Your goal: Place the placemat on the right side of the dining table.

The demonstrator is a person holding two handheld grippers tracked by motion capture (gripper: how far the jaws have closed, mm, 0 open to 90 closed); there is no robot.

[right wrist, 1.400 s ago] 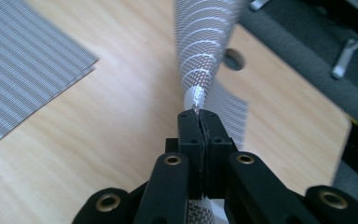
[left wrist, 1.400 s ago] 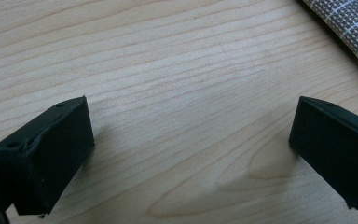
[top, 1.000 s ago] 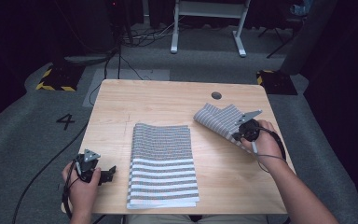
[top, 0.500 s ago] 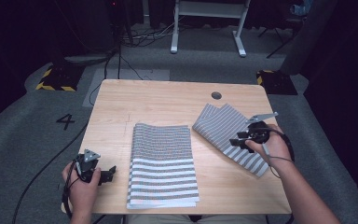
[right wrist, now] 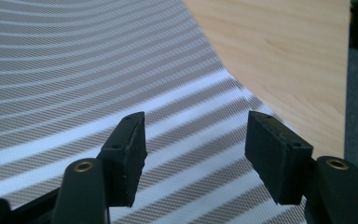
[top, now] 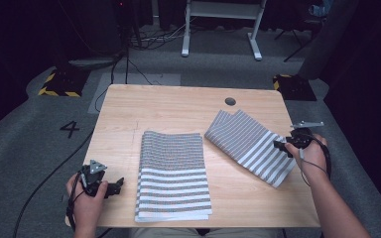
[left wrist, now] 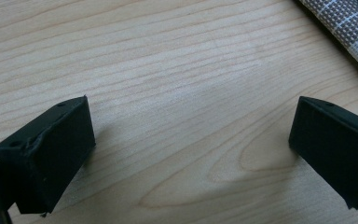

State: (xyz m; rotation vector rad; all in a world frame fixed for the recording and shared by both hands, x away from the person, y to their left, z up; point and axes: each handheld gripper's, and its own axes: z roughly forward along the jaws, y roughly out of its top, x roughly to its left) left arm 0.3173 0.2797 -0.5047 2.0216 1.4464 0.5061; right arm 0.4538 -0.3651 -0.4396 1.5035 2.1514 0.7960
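A folded grey-and-white striped cloth [top: 173,173] lies flat in the middle of the wooden table [top: 168,106]. A second striped cloth [top: 250,144] is spread at a slant on the right side. My right gripper [top: 281,145] is at that cloth's right edge. In the right gripper view it [right wrist: 196,135] stands open just above the stripes [right wrist: 74,70], holding nothing. My left gripper [top: 115,185] rests near the table's front left corner. In the left gripper view it [left wrist: 191,121] is open over bare wood, and a corner of the folded cloth [left wrist: 349,23] shows at the top right.
A round cable hole [top: 230,101] sits in the table's far right part. Behind the table stand a white frame [top: 218,29] and floor cables [top: 129,64]. A painted 4 [top: 69,129] and hazard-striped blocks [top: 57,84] are on the grey floor.
The right cloth went from a bunched heap under the right gripper to a longer slanted strip. The right gripper let go and drew back toward the table's right edge. The left hand stayed still.
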